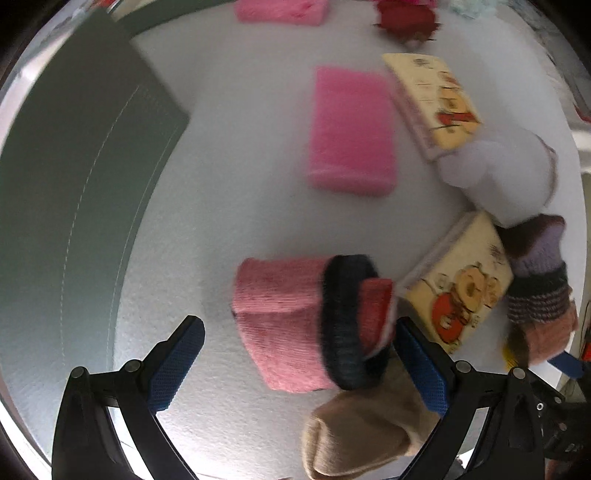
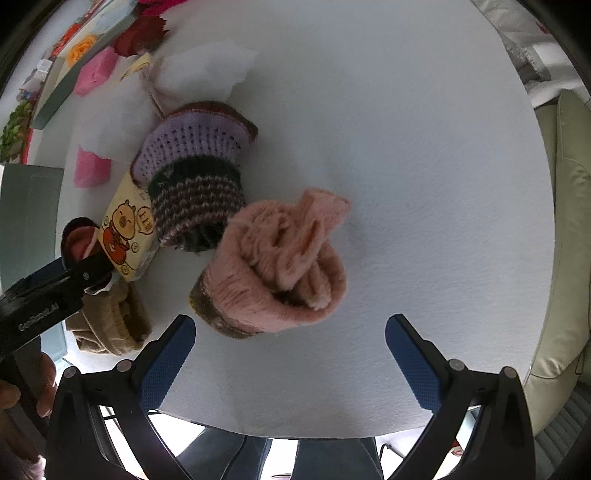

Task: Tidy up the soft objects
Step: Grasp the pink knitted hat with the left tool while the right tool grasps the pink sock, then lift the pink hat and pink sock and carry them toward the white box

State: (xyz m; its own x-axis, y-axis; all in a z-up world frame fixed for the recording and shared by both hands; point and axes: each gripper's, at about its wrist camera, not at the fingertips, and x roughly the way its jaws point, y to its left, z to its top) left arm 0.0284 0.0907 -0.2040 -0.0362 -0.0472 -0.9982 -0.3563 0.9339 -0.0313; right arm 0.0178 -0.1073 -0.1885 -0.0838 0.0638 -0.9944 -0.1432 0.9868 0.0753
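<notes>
- Left gripper (image 1: pixel 299 363) has its jaws spread wide, holding nothing. It hangs low over the white table (image 1: pixel 229 192), right above a pink sock bundle (image 1: pixel 280 325) with a dark navy cuff.
- A tan sock (image 1: pixel 362 432) lies just under that bundle, near the right finger of the left gripper; looks like they touch, though the shot is blurry.
- Right gripper (image 2: pixel 291 358) is also wide apart and empty, sitting just short of a fuzzy pink sock roll (image 2: pixel 284 266) that rests on the table (image 2: pixel 424 166).
- Touching the pink roll on its far-left side is a knit striped sock (image 2: pixel 195 177), purple at the top, dark stripes lower down.
- A cartoon tissue pack (image 2: pixel 127 236) sits against the striped sock's left edge. A second pack (image 1: pixel 432 99) lies farther out, beside a pink sponge (image 1: pixel 351 129).
- A white fluffy wad (image 2: pixel 207 70) sits beyond the striped sock.
- A grey-green box (image 1: pixel 74 177) fills the left side of the left camera's view.
- Another pink sponge (image 1: pixel 280 9) and something dark red (image 1: pixel 406 18) are at the far edge, too blurry to identify.
- The person's legs in jeans (image 2: pixel 280 458) show below the table edge.
</notes>
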